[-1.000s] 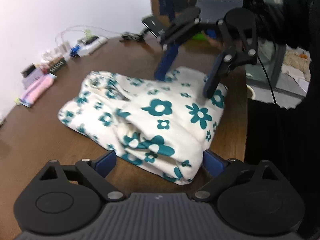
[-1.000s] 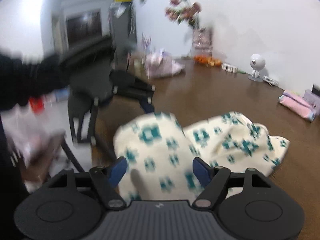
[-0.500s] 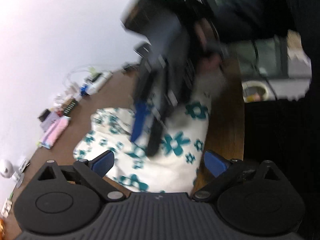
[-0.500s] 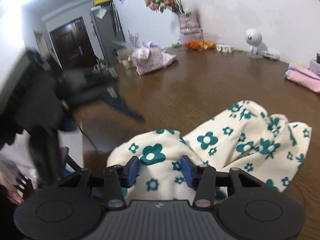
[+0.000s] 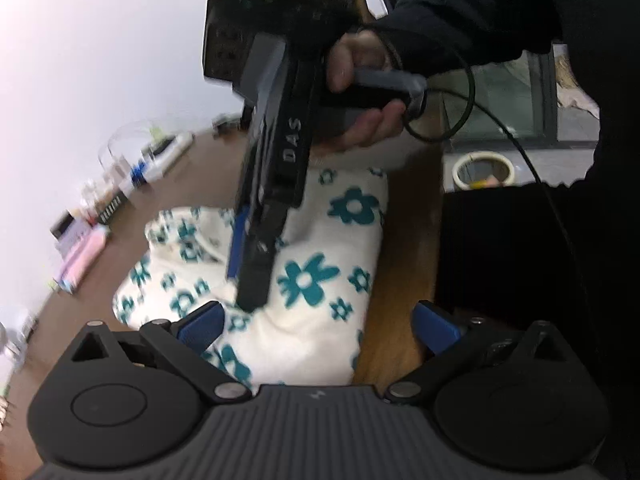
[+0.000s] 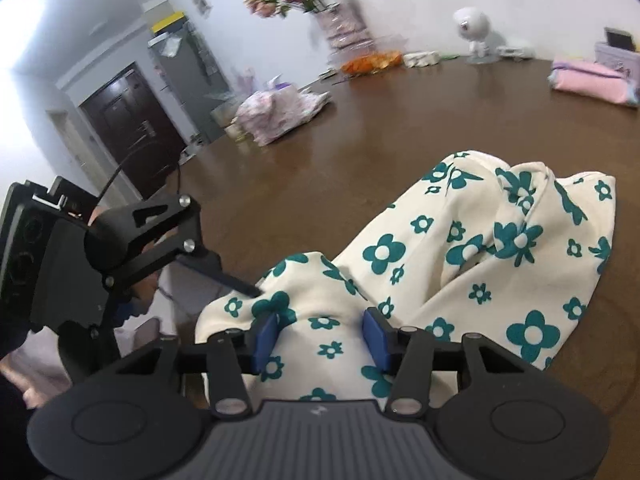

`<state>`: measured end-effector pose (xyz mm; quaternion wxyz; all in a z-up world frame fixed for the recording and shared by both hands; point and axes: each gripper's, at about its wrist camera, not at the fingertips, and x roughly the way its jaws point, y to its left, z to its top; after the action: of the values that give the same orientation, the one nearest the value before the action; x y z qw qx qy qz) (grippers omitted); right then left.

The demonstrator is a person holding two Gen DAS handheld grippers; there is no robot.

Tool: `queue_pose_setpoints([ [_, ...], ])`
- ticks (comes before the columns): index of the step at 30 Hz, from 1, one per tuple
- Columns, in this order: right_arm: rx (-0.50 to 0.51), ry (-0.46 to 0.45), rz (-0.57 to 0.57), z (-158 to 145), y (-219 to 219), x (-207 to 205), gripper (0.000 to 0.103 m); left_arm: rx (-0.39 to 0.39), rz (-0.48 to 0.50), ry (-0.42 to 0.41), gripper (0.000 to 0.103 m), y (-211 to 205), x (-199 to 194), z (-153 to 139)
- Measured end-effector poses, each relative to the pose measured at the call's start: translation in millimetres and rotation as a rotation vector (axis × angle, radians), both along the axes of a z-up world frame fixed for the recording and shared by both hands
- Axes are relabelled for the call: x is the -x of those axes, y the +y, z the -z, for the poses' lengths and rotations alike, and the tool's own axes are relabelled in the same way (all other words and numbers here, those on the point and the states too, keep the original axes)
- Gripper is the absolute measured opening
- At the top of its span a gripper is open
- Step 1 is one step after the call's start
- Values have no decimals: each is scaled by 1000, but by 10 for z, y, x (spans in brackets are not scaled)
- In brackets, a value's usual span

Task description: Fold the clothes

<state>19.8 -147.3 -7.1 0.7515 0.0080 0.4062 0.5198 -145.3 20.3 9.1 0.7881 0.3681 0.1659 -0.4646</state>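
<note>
A cream garment with teal flowers lies bunched on the brown table, close to its edge. My left gripper stands wide over the garment's near end; its jaws are still opening and the pads are clear of the cloth. In the right wrist view one of its fingers touches the cloth's left edge. My right gripper is shut on a raised fold of the garment, cloth filling the gap between its blue pads. From the left wrist it shows side-on, held by a hand.
Along the far wall are a pink folded cloth, a white figurine, a vase of flowers and a patterned bag. A power strip lies at the back. The table edge runs beside the garment.
The right gripper rolled onto its side, came down on the garment and narrowed its jaws around a fold. The left gripper moved in over the garment's near end.
</note>
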Motion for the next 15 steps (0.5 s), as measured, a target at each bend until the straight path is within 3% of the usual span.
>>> queue_pose_setpoints([
  [3, -19, 39, -18, 21, -47, 102, 47, 1, 4, -89, 103, -40, 349, 122],
  [11, -35, 98, -71, 40, -114, 408, 46, -204, 64, -486, 100, -150, 913, 636],
  [13, -36, 102, -68, 45, -137, 476, 47, -256, 91, -569, 81, -158, 981, 744],
  [15, -37, 104, -63, 49, -159, 545, 47, -223, 79, -599, 61, -166, 999, 709],
])
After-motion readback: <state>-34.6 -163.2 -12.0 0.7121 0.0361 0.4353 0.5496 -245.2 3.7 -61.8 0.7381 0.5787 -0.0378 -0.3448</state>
